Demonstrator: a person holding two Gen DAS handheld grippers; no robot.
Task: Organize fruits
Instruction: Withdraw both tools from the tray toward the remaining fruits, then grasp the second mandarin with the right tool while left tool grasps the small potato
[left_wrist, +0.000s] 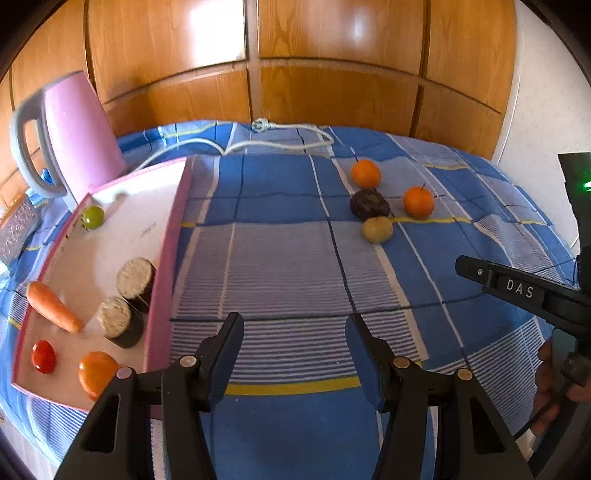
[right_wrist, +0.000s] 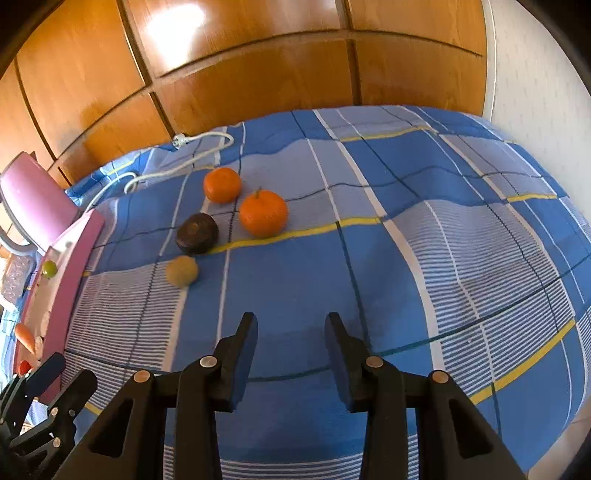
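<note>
On the blue checked cloth lie two oranges, a dark brown fruit and a yellowish kiwi, close together. A pink-rimmed white tray on the left holds a green tomato, a carrot, two stubby cylinders, a red tomato and an orange fruit. My left gripper is open and empty, beside the tray's right rim. My right gripper is open and empty, well short of the kiwi and the nearer orange.
A pink kettle stands behind the tray, its white cord trailing along the cloth's far edge. A silvery object lies at far left. Wooden wardrobe doors close the back. A hand shows at the right.
</note>
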